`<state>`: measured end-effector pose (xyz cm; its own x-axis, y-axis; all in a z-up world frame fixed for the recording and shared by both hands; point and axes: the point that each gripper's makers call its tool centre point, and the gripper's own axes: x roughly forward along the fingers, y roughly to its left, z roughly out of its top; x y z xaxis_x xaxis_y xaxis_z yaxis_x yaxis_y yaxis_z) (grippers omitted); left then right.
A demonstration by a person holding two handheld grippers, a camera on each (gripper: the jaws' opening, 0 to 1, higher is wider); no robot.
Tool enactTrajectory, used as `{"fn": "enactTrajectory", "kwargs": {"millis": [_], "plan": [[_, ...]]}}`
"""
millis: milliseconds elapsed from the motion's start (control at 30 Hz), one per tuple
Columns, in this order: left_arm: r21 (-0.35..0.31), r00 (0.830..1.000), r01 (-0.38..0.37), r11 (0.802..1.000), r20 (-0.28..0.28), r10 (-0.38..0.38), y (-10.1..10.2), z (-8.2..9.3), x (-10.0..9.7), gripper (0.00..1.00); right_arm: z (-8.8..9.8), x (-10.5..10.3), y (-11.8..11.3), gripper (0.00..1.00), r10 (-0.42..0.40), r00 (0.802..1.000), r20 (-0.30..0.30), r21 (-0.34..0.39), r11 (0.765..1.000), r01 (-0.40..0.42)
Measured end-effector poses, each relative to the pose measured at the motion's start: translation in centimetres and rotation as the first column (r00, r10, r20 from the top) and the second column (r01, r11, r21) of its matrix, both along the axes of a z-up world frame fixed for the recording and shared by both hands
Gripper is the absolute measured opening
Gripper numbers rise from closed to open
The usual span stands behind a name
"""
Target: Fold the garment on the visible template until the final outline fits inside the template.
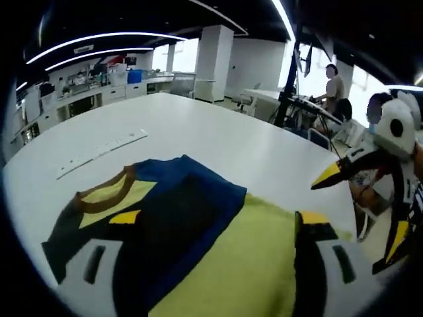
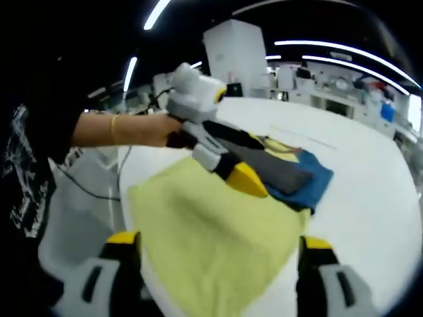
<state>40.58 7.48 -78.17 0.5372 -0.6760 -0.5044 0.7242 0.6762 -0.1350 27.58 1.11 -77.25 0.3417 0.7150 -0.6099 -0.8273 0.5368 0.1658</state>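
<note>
A folded garment [image 1: 178,205] of blue, black and yellow patches with a brown collar lies on the white table [image 1: 218,139]. A yellow-green cloth [image 1: 238,264] adjoins its near side; which of the two lies on top I cannot tell. My left gripper [image 1: 219,218] hovers open over both, jaws wide apart and holding nothing. My right gripper [image 1: 362,208] comes in from the right, open, off the cloth's edge. In the right gripper view, my right gripper [image 2: 215,241] stands open over the yellow-green cloth [image 2: 211,231]. The left gripper [image 2: 254,162], held by a hand, hangs above the garment [image 2: 310,175].
A long white strip [image 1: 99,152] lies on the table beyond the garment. A person [image 1: 334,82] sits at desks far behind the table's right side. The table edge [image 2: 125,178] runs close beside the cloth, with a sleeve [image 2: 33,165] and floor past it.
</note>
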Motion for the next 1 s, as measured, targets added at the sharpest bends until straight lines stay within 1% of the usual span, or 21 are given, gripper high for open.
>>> {"fn": "enactTrajectory", "kwargs": {"millis": [167,233,267,333,400,433,500,567,667,700,800,900,1000], "plan": [[-0.014,1.000,-0.025,1.000,-0.010,0.025,2.5,0.1,-1.6,0.99,0.1,-0.7,0.0,0.99,0.044,0.999,-0.015,-0.003,0.999,-0.044],[-0.021,1.000,-0.031,0.999,-0.007,0.031,2.9,0.3,-2.0,0.99,-0.1,-1.2,-0.1,0.99,0.070,0.997,-0.026,-0.019,0.997,-0.071],[-0.030,0.999,-0.034,0.999,-0.004,0.034,3.6,0.4,-2.7,0.99,-0.1,-1.3,-0.2,0.99,0.076,0.997,-0.024,-0.028,0.997,-0.077],[-0.029,1.000,-0.029,0.999,-0.003,0.029,3.9,0.6,-3.9,0.99,-0.3,-1.5,-0.2,0.99,0.089,0.996,-0.026,-0.036,0.995,-0.090],[-0.023,1.000,-0.020,1.000,0.000,0.020,4.4,0.7,-4.7,0.99,-0.6,-1.9,-0.5,0.99,0.100,0.994,-0.037,-0.049,0.994,-0.102],[-0.022,1.000,-0.013,1.000,0.006,0.013,5.1,0.7,-5.0,0.99,-0.7,-2.0,-0.5,0.99,0.105,0.994,-0.039,-0.055,0.993,-0.107],[-0.047,1.000,-0.020,0.999,-0.009,0.020,5.6,1.2,-5.8,0.99,-0.9,-2.2,-0.7,0.99,0.109,0.993,-0.044,-0.070,0.991,-0.112],[-0.065,1.000,-0.023,0.998,-0.006,0.023,6.3,1.8,-6.3,0.99,-1.1,-2.4,-0.8,0.99,0.116,0.992,-0.047,-0.077,0.990,-0.119],[-0.057,1.000,-0.008,0.998,0.012,0.008,6.9,2.3,-7.4,0.99,-1.3,-2.8,-0.8,0.99,0.127,0.991,-0.044,-0.085,0.988,-0.130],[-0.048,1.000,-0.003,0.999,0.018,0.003,7.5,2.4,-7.8,0.99,-1.5,-3.1,-0.9,0.99,0.135,0.990,-0.047,-0.092,0.986,-0.139],[-0.043,1.000,0.003,0.999,0.021,-0.002,8.3,2.6,-9.2,0.99,-1.9,-3.5,-1.2,0.99,0.145,0.988,-0.044,-0.114,0.982,-0.149],[-0.033,1.000,0.006,0.999,0.013,-0.005,9.5,2.1,-10.8,0.96,-2.4,-3.9,-1.4,0.99,0.155,0.987,-0.044,-0.121,0.980,-0.159],[-0.010,1.000,0.016,1.000,-0.005,-0.016,10.4,1.4,-12.4,0.94,-2.9,-4.4,-1.5,0.99,0.158,0.986,-0.052,-0.124,0.979,-0.164]]}}
